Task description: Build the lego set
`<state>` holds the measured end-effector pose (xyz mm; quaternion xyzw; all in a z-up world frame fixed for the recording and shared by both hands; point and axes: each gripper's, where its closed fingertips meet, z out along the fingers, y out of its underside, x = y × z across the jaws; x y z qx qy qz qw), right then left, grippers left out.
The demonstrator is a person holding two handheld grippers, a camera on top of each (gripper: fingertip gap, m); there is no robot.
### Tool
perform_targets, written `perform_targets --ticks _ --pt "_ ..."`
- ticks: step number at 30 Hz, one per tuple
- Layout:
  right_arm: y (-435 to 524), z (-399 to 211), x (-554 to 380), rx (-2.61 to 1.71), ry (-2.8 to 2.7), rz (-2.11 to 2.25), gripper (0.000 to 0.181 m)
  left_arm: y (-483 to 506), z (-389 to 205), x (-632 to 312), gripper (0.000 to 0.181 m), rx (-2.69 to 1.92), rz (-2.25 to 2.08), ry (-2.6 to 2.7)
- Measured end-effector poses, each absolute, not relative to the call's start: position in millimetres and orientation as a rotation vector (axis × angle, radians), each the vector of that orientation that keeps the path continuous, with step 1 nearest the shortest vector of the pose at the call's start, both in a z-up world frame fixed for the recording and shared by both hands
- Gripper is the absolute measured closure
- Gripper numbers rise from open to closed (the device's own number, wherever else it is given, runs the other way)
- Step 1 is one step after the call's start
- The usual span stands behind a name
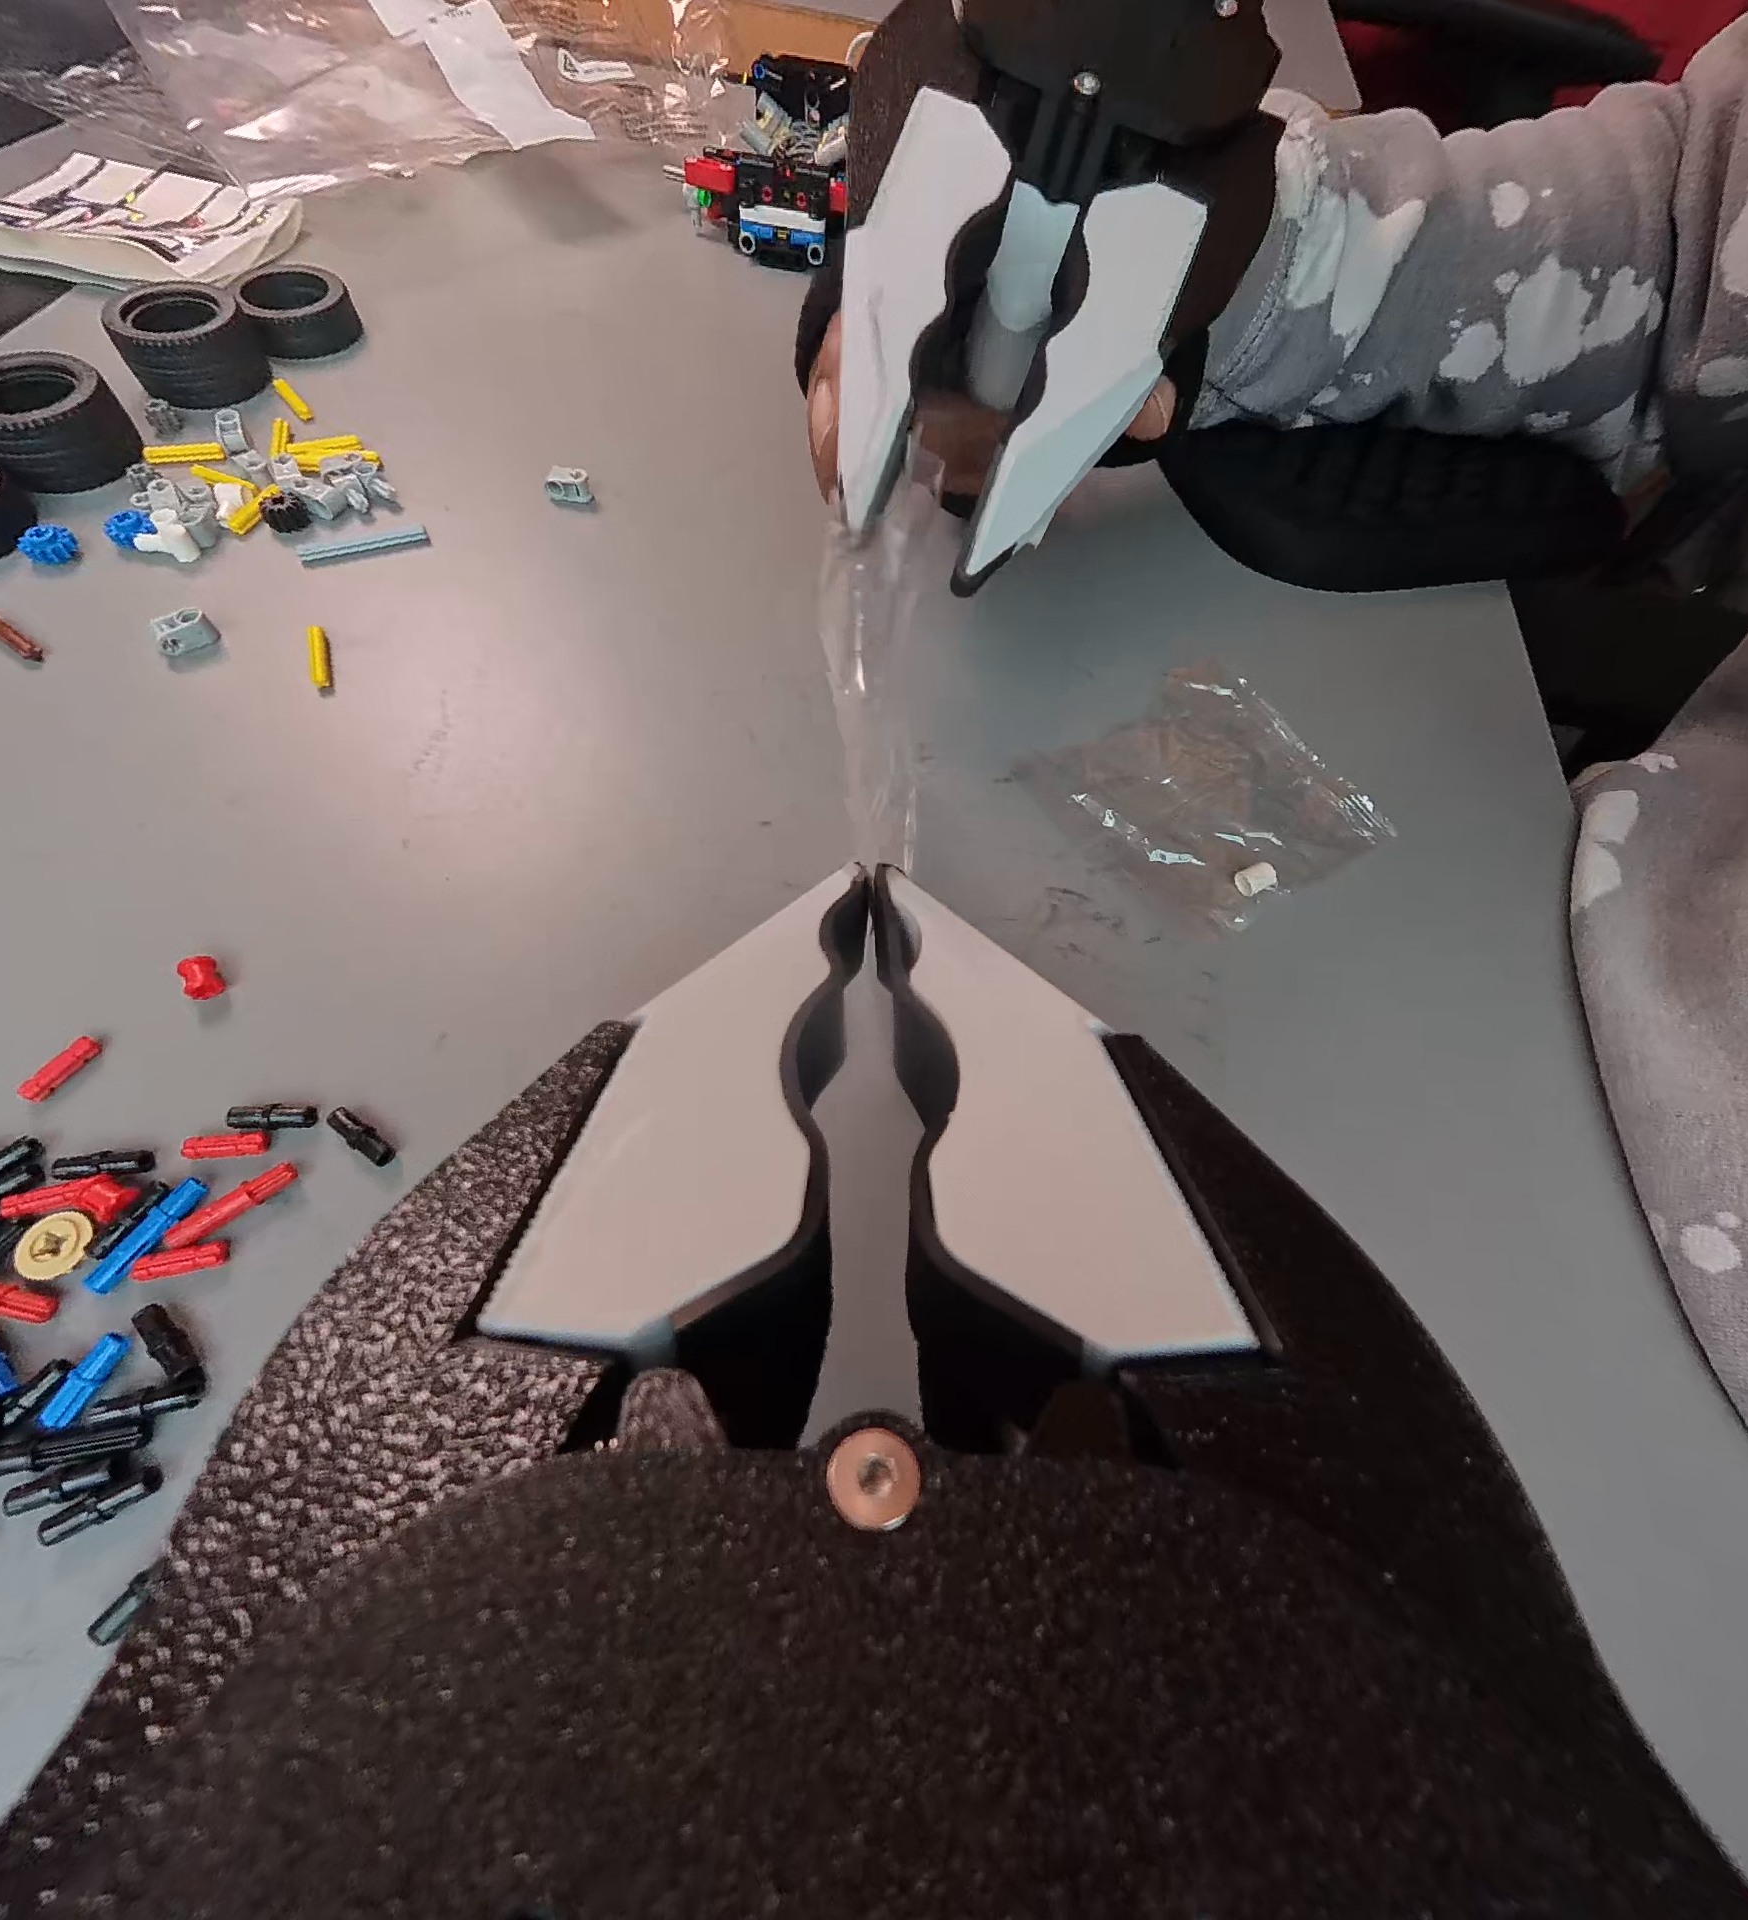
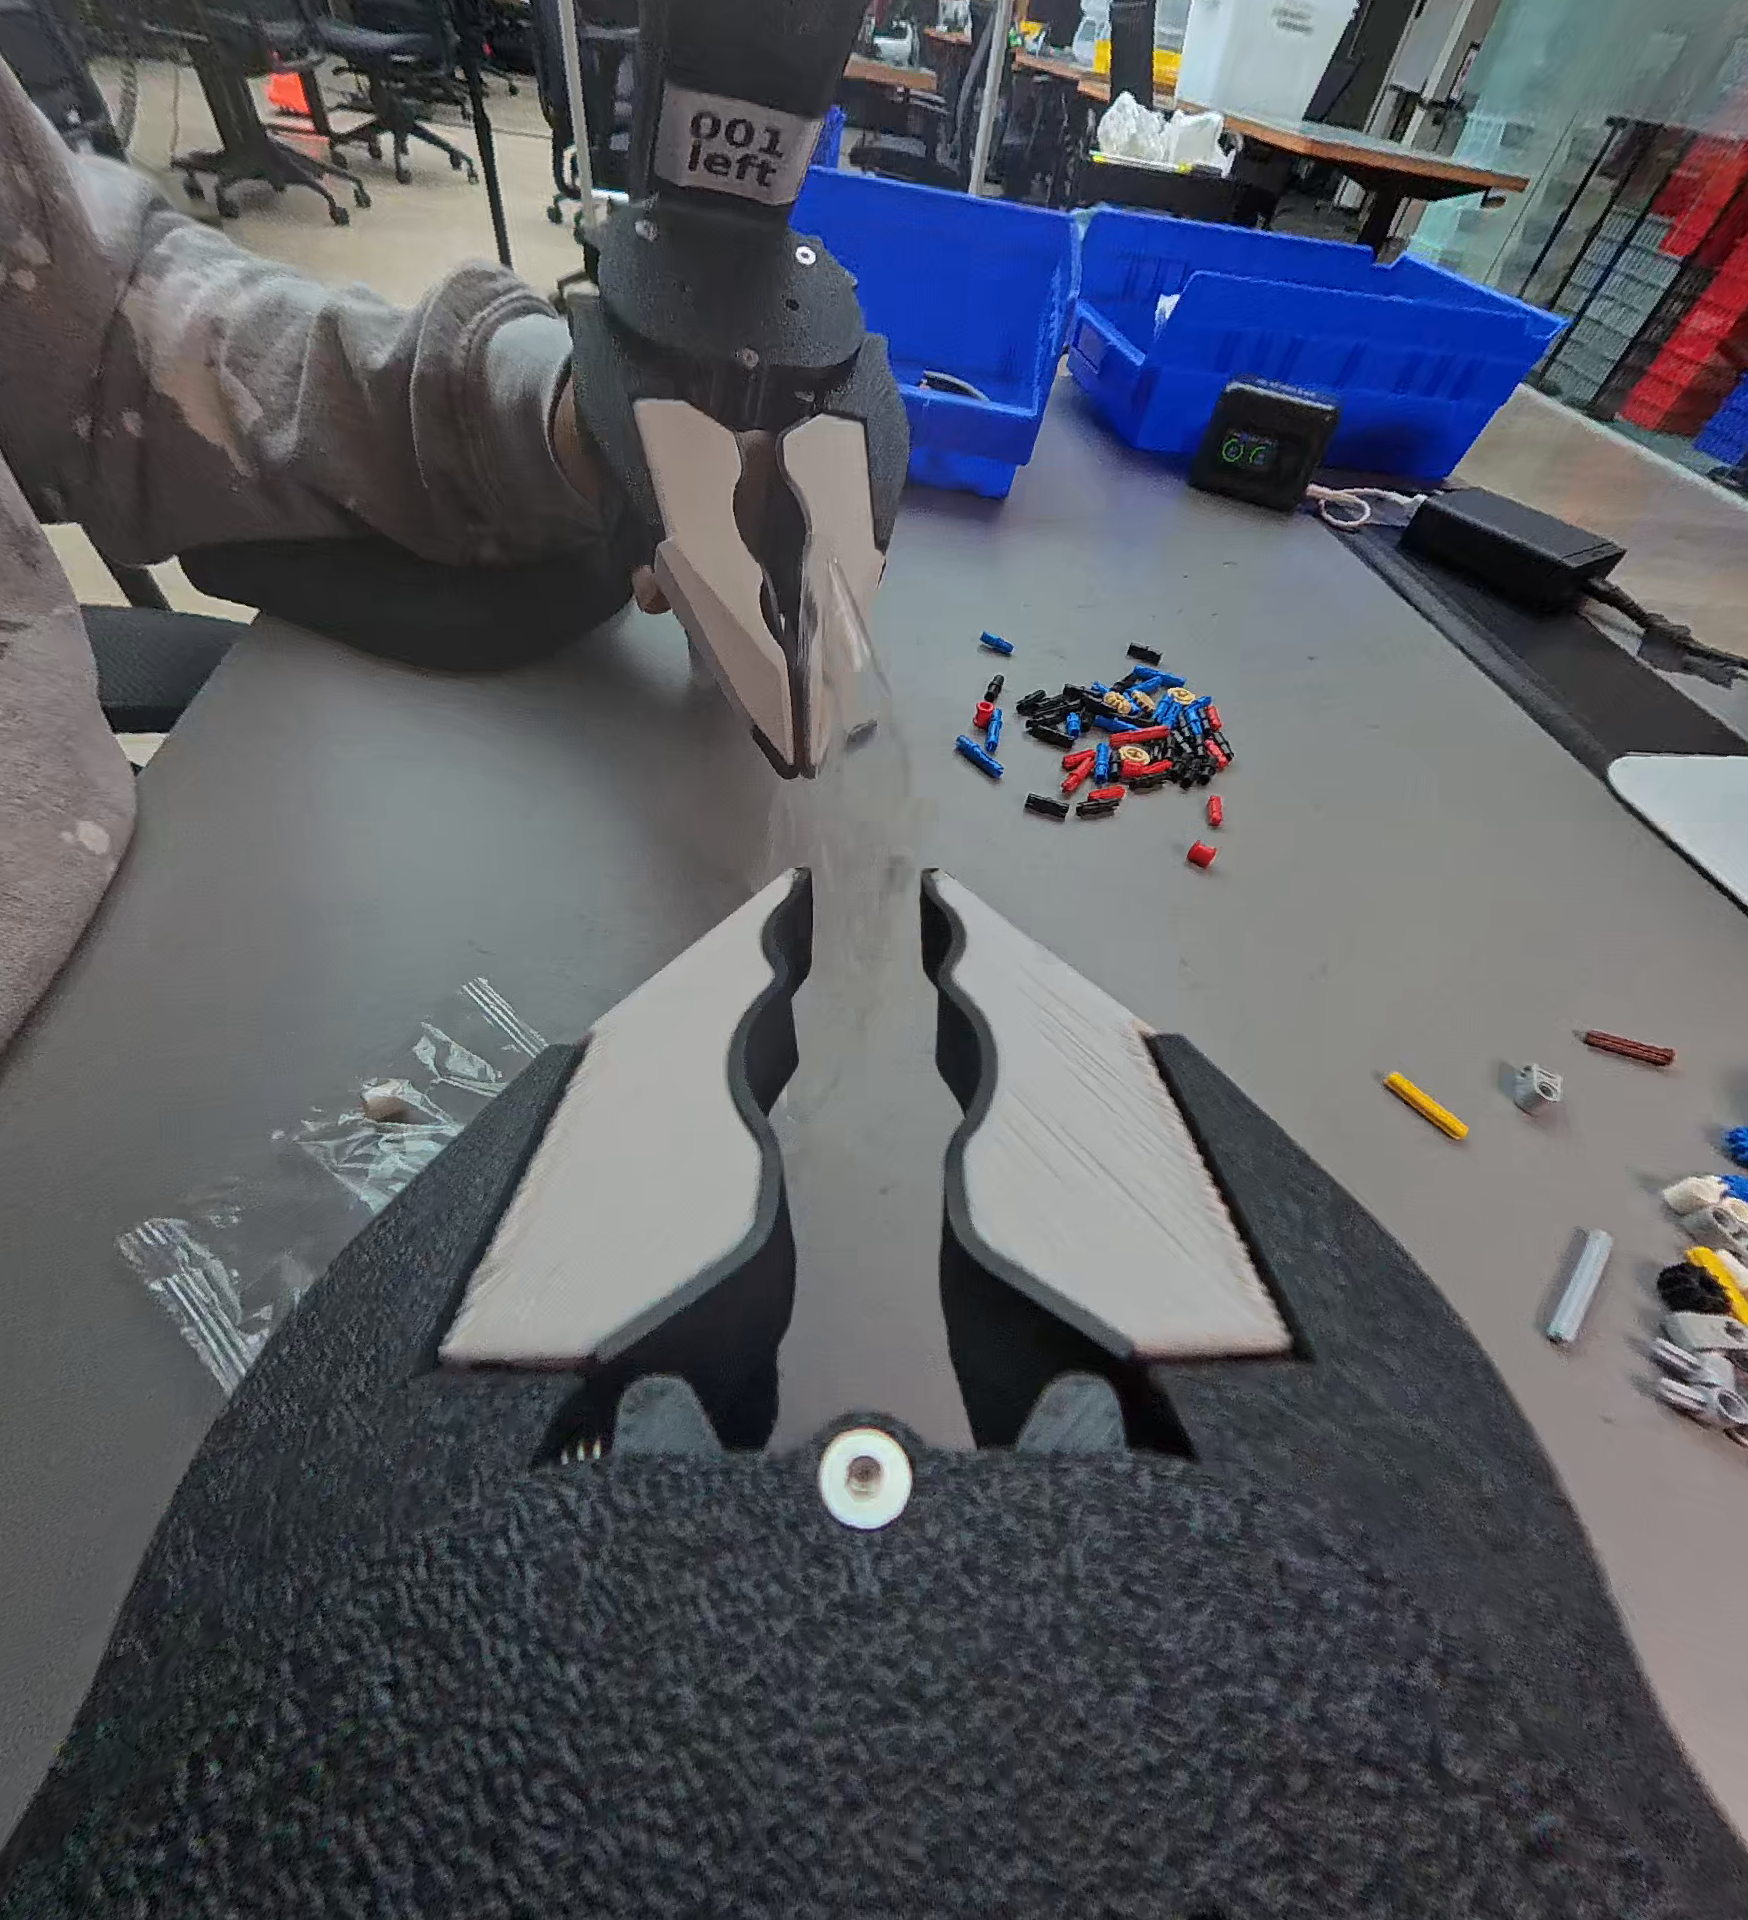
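The left gripper (image 1: 870,871) has its jaws pressed together on one end of a thin strip of clear plastic (image 1: 875,717). The strip runs up through the air to the right gripper (image 1: 937,551), whose jaws stand apart. The far end of the strip lies against one of the right gripper's fingers (image 1: 875,416); I cannot tell if it is really pinched there.

Just beside the grippers, near the table edge, a small clear bag (image 1: 1213,790) lies flat on the grey table (image 1: 558,790). It holds one little cream piece (image 1: 1255,879) and looks torn open.

On the other side sits a heap of small black, blue and red pegs (image 2: 1119,727), with a few tan round bits mixed in. A short red tube (image 1: 199,977) lies alone near that heap.

Farther off is a second heap of grey joints and yellow sticks (image 1: 257,478), with blue gears (image 1: 47,542) at its edge. Four black tyres (image 1: 39,416) stand next to it. A brown stick (image 1: 5,634), a yellow stick (image 1: 319,657) and a grey joint (image 1: 184,630) lie apart from the heap.

The half-built model (image 1: 782,182), black with red and blue parts, stands at the back of the table. Near it are a booklet (image 1: 132,218) and bigger see-through bags (image 1: 330,83).

In the right wrist view, two blue bins (image 2: 1265,322) stand at the far end of the table; what is in them is hard to see. A small black box with a lit screen (image 2: 1259,442) stands in front of them
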<state>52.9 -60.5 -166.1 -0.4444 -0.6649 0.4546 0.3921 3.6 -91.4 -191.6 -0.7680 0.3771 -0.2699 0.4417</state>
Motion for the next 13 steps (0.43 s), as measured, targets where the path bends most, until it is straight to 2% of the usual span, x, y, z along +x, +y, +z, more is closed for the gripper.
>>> perform_targets --ticks 6,13 --pt "-71.6 -116.4 51.8 -1.064 -1.655 1.144 0.16 -89.3 -183.5 3.4 0.181 -1.878 -0.642 0.921" --pt "-76.4 -153.8 33.6 -1.086 -1.833 0.776 0.161 -87.0 -180.8 5.4 0.181 -1.857 -0.552 0.937"
